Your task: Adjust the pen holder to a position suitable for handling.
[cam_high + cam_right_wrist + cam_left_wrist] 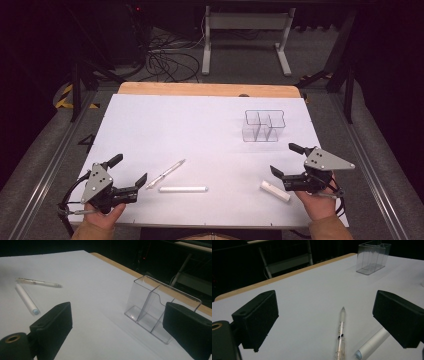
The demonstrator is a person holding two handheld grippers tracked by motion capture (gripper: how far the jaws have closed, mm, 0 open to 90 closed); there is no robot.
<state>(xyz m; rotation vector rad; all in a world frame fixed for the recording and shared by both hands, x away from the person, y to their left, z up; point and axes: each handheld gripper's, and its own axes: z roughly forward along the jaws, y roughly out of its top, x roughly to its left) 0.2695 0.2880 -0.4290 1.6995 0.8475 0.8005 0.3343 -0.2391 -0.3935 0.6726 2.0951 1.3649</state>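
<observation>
Fingers of right gripper: spread wide, nothing between them, held above worktop. In right gripper view, aimed toward clear organiser, which stands upright ahead, near worktop's far edge, three compartments, all empty. Just beside right gripper in high view: short white stick lying flat (eraser or chalk, can't tell), not touched.

Fingers of left gripper: also wide apart, empty, resting low near front edge. Straight ahead between them in left gripper view: clear pen, tip pointing away; white marker w/ bluish end just beside pen, apart from it, partly behind one finger.

Judged work: collecting loose items into organiser; nothing picked yet.

Risks, judged:
- Pen thin + round; pinching from above w/ wide flat fingers could roll it or flick it off toward marker.
- Marker and pen lie close; grabbing one may nudge the other.
- Organiser light, clear, hard to judge rim; dropping an item at an angle could tip or slide it.
- White stick on white worktop, low contrast, easy to mis-aim.

Views compared: high view gives layout, both hands, pen and marker well apart from organiser. Left gripper view adds marker's bluish end and pen's black band. Right gripper view shows organiser's dividers and stepped wall clearly (blurry from above).
</observation>
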